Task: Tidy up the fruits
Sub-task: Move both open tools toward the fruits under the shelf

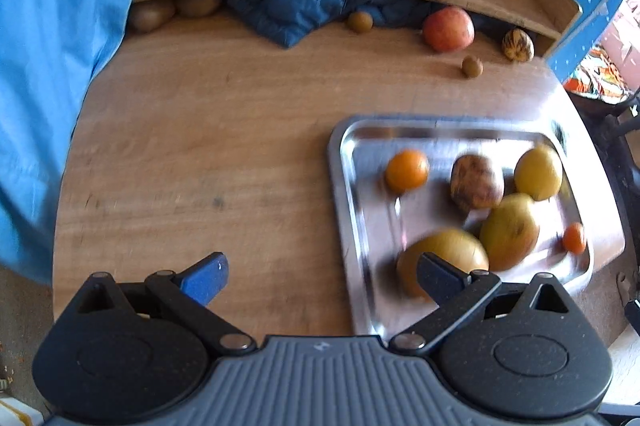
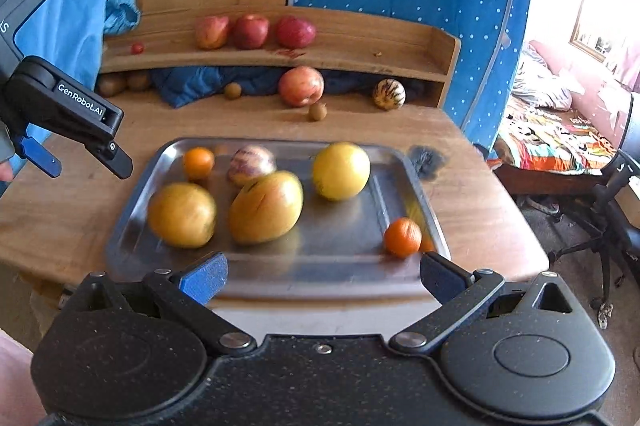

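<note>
Roughly half done: tray [image 2: 132, 226] holds six fruits; three apples [image 2: 250, 31] shelved; loose apple [image 2: 301, 86] and small fruits remain on surface [image 1: 200, 146]. Left claw [image 1: 322, 276], right claw [image 2: 322, 276] wide, empty.

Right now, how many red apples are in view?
4. Three sit in a row on the wooden shelf: left apple, middle apple, right apple. A fourth apple lies on the table below the shelf. More may hide under the shelf.
</note>
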Motion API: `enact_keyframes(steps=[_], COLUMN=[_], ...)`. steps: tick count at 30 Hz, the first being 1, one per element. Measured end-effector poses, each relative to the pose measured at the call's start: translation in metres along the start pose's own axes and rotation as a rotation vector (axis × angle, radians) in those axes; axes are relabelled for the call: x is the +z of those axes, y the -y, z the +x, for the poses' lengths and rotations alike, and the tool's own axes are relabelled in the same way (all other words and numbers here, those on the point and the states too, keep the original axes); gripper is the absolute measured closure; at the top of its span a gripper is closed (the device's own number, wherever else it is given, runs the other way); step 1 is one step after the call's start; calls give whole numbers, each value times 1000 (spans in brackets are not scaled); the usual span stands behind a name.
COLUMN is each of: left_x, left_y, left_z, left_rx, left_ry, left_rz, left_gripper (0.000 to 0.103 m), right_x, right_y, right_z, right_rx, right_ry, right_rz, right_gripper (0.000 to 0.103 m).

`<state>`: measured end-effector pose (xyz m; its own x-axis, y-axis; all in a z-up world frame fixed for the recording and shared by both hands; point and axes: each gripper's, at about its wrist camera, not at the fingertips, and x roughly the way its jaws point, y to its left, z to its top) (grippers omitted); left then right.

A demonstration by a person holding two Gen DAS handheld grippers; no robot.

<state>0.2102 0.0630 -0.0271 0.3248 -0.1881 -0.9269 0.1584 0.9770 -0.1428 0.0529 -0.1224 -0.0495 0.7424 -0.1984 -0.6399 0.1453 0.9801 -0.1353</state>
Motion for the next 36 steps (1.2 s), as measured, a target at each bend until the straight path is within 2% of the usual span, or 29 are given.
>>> enact_keyframes(steps=[11, 15, 23, 28, 32, 36], left_x=[78, 109, 162, 176, 177, 180], left_y=[12, 18, 24, 27, 23, 18], left_z=[38, 62, 110, 125, 134, 143], left_rx=[-19, -15, -81, -188, -194, -201], left_ry=[36, 46, 54, 96, 135, 157], left_rz=[-16, 3, 29, 55, 63, 93], left_gripper=[1, 1, 1, 1, 1, 1], right_x=[53, 67, 114, 153, 180, 205], right_y=[17, 20, 25, 26, 28, 32], right_z=[62, 89, 147, 182, 210, 235], right_rx=[39, 49, 22, 53, 78, 127], right_ry=[16, -18, -93, -85, -85, -88], right_rz=[-4, 2, -14, -66, -98, -55], right_gripper=[1, 1, 1, 1, 1, 1])
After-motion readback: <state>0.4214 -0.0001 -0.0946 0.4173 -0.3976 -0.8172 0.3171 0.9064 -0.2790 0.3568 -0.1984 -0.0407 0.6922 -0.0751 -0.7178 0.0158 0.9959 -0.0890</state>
